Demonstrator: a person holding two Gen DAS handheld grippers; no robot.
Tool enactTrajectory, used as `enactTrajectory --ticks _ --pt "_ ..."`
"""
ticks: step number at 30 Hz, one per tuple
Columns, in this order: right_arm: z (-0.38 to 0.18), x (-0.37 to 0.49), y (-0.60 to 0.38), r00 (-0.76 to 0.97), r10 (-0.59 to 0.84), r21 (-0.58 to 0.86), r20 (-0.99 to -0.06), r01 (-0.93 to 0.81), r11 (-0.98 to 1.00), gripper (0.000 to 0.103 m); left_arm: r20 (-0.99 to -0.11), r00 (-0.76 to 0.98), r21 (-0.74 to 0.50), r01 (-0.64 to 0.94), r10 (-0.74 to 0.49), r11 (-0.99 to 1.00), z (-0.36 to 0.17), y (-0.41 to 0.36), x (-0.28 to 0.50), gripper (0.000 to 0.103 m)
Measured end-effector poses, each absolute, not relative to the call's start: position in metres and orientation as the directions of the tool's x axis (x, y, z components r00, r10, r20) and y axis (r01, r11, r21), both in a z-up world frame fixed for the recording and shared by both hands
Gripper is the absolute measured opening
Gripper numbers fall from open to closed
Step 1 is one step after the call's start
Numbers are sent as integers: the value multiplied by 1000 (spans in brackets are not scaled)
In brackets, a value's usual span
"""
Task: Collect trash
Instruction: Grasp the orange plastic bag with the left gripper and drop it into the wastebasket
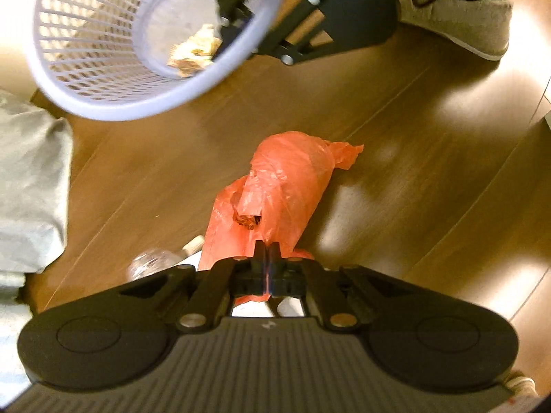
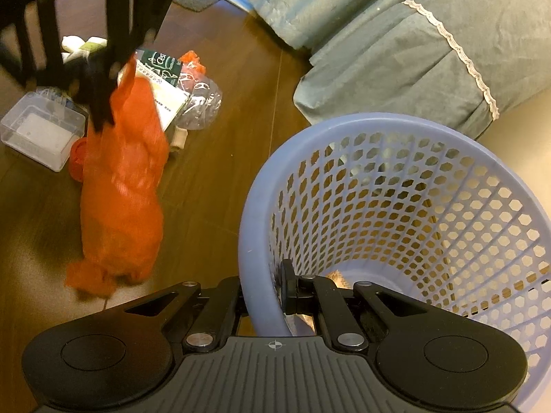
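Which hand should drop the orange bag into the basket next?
Left. The left gripper is already shut on the orange bag, near the basket. The right gripper is busy clamping the basket's rim.

Orange plastic bag (image 1: 289, 186), lavender perforated basket (image 2: 413, 206), brown wooden floor (image 1: 430, 172)

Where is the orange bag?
The orange bag hangs pinched in the left gripper, above the wooden floor, beside the basket.

Warm light is glaring in pale patches off a brown wood-plank floor (image 1: 430, 172). A bed draped in a dusty blue-green cover (image 2: 396, 44) with a white lace trim (image 2: 458, 51) is standing at the floor's edge.
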State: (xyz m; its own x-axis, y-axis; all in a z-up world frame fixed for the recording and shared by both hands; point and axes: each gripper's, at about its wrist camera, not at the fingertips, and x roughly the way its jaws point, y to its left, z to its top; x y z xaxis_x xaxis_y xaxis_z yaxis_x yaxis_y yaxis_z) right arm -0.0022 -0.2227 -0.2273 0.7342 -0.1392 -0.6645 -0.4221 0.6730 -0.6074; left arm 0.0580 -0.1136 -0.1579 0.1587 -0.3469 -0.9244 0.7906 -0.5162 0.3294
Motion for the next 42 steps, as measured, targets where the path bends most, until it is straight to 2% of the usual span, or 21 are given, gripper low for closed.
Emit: enactTrajectory --ticks 17,33,38,42 --pt "-228 0 -219 721 -149 -615 -676 -442 653 1 -879 266 422 821 -396 -384 -70 -97 71 0" --pt "-228 -2 -222 739 -139 -610 -659 -417 674 1 -825 249 445 841 -507 -310 -38 -115 69 0" --pt "-229 -8 -225 743 -113 -597 -660 -427 679 2 -816 211 414 863 -537 -289 -30 -119 74 0" --pt "-232 -13 -225 746 -107 -605 -657 -437 666 2 -815 153 313 927 -559 -204 -21 -130 86 0"
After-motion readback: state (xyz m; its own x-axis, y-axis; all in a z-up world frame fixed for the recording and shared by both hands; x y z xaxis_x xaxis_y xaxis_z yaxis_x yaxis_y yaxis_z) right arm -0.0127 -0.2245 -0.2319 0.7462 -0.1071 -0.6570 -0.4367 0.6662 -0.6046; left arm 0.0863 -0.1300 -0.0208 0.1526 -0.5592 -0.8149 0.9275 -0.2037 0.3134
